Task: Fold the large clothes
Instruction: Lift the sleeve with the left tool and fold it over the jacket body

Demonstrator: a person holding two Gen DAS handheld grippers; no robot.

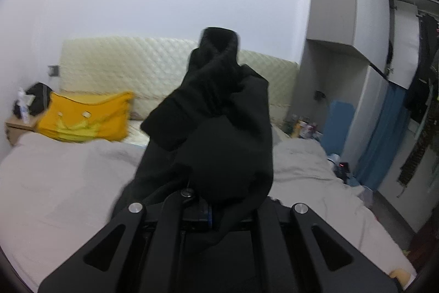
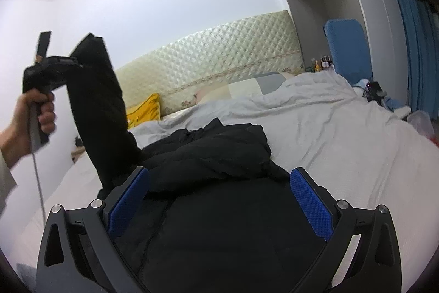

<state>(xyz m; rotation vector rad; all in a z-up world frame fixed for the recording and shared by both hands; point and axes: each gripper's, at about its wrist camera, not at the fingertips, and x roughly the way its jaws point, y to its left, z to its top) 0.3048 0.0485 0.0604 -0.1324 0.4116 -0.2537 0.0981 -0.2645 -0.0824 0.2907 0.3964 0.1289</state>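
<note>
The right gripper (image 2: 219,199) hovers with jaws wide apart and empty over a black jacket (image 2: 219,210) lying on the bed (image 2: 343,144). The left gripper (image 2: 74,62), jaws clamped shut on the jacket's sleeve (image 2: 98,106), holds it raised before the quilted headboard (image 2: 219,51).

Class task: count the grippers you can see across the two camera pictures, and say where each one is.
2. The left gripper is raised at the left, clamped on the black garment's sleeve. The right gripper is open over the garment on the bed.
</note>
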